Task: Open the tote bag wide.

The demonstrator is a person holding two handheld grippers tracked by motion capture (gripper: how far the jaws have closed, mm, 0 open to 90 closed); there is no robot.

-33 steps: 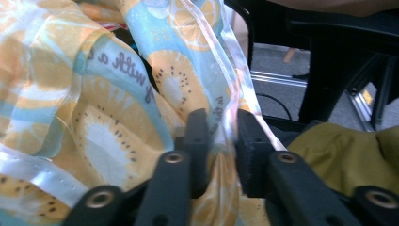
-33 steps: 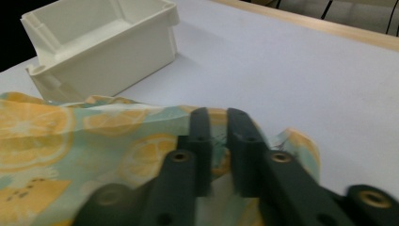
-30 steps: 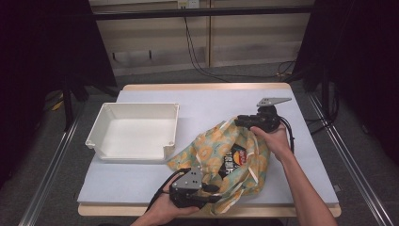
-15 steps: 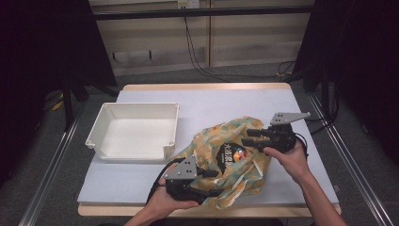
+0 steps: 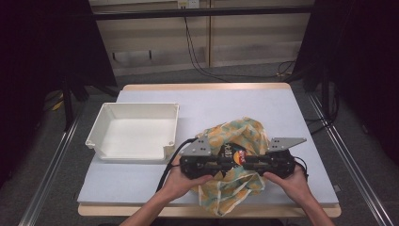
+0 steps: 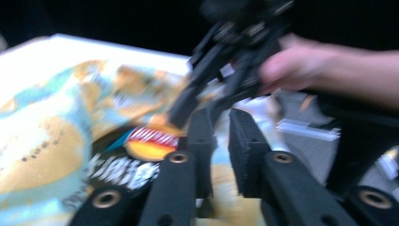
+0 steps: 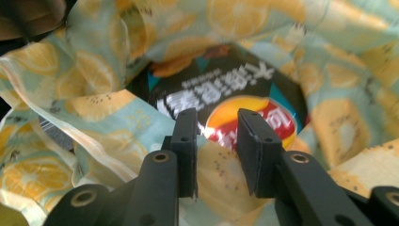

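Observation:
A lemon-print cloth bag (image 5: 237, 133) lies on the table's right half, mouth up, with a black snack packet (image 5: 234, 154) with a red and orange logo inside. My left gripper (image 5: 228, 163) and right gripper (image 5: 247, 163) point at each other over the mouth, tips nearly meeting. In the left gripper view, which is blurred, the left gripper (image 6: 221, 136) shows a narrow gap over the packet (image 6: 146, 146). The right gripper (image 7: 216, 127) stands over the bag's rim (image 7: 117, 122) and the packet (image 7: 226, 92), pads not pressing on cloth. Both pairs of jaws have just been closing, with nothing pinched.
An empty white tray (image 5: 141, 106) sits on the left half of the pale table (image 5: 235, 101). The bag's handle loops (image 5: 230, 197) hang toward the front edge. Dark curtains, cables and rails surround the table.
The left gripper rose from the bag's front edge and moved toward its middle. The right gripper came from the bag's far right side toward the near middle. Both now face each other.

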